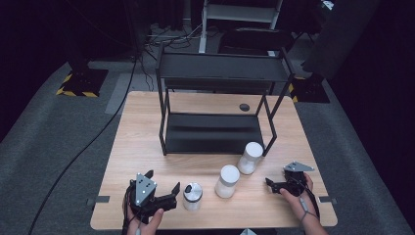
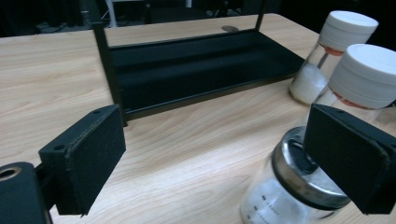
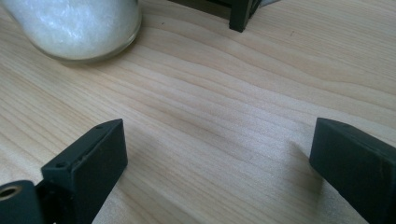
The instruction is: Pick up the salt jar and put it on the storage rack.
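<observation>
The left tongs (image 1: 163, 183) are gaping wide beside the small metal-lidded glass jar (image 1: 192, 196), not pinching it. The right tongs (image 1: 276, 177) are standing spread over the bare light wooden surface (image 1: 147, 142).

A pale wooden surface (image 1: 147, 127) fills the middle of the high view. On its far half stands a black two-tier metal rack (image 1: 220, 98), its lower shelf (image 1: 213, 132) resting on the wood and its upper shelf (image 1: 222, 68) raised on thin posts. A small dark round disc (image 1: 243, 107) lies on the wood right of the rack's centre. Grey carpet (image 1: 58, 132) surrounds everything. A black cable (image 1: 98, 132) runs across the carpet at left, and yellow-and-black striped tape (image 1: 76, 91) marks the upper left.
</observation>
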The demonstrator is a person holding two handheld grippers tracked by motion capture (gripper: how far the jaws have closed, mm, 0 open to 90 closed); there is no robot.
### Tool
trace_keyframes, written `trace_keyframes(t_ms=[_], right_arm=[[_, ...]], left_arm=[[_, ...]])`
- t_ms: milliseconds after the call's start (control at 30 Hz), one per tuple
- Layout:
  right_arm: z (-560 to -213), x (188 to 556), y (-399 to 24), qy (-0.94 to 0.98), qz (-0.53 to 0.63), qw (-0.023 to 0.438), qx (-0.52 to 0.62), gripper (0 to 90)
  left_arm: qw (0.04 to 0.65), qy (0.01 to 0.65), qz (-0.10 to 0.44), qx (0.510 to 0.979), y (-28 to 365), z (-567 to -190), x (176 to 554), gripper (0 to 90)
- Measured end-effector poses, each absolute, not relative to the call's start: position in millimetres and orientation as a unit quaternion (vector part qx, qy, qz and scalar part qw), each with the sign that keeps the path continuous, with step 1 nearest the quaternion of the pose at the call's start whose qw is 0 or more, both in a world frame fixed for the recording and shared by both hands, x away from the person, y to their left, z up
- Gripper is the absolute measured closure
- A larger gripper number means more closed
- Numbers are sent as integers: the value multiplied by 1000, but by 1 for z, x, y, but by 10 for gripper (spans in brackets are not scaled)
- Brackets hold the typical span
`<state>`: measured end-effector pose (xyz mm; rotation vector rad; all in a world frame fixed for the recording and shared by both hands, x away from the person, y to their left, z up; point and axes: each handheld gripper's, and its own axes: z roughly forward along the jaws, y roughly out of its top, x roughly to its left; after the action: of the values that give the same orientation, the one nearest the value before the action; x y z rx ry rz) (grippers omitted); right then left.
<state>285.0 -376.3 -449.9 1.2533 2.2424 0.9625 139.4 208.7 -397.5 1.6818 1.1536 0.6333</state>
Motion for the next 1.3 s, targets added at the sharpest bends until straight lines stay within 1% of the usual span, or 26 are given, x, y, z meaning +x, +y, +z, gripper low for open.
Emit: trace_keyframes(t_ms=[667,1300], right_arm=[[-450,285,-376,802,344,198,447,38],[-450,285,-376,802,344,198,447,38]], left_arm=[[492,450,233,707,181,-399,144,52],[473,442,218,730,168,-412,150,53]])
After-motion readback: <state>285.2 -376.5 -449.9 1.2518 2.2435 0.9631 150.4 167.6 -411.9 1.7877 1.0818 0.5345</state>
